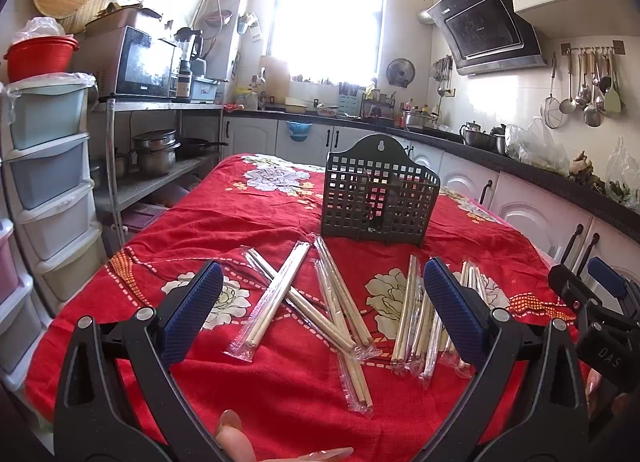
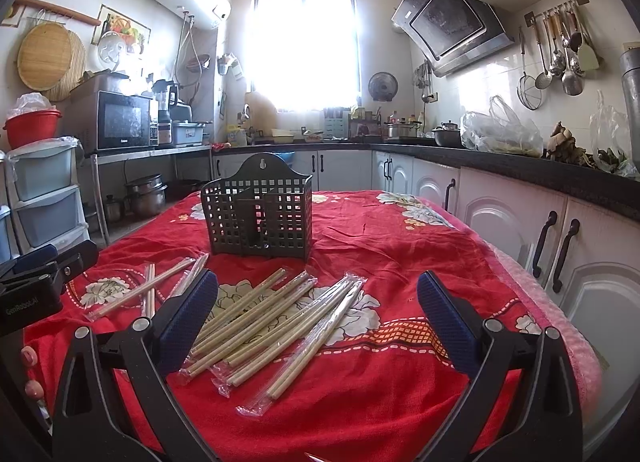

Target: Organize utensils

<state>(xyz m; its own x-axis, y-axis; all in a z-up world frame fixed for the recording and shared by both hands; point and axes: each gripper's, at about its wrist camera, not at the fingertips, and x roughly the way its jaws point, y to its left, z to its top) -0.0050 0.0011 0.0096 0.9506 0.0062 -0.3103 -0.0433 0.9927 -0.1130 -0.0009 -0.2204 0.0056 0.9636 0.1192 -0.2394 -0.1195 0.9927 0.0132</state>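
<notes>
The black slotted utensil holder (image 1: pixel 378 191) stands upright on the red floral cloth covering the surface (image 1: pixel 280 390), and everything else is best placed from it. On the near side of the holder lie plastic-wrapped pairs of chopsticks (image 1: pixel 340 302), none yet inside it. Those in front of the holder's left half cross each other in a loose X; the bundle (image 2: pixel 272 322) in front of its right half lies more nearly parallel, long axes running from the holder back toward the grippers.

The left gripper (image 1: pixel 322 310) hangs above the crossed pairs, jaws spread wide, holding nothing. The right gripper (image 2: pixel 318 318) is equally wide and empty over the parallel bundle, which sits between its pads, so the right hand seems the nearer for a first pick.

Readable writing: "Galanz", probably, on the microwave (image 2: pixel 120 119); "GenRobot.AI" on the left gripper's body in the right view; "DAS" on the right gripper's body.
</notes>
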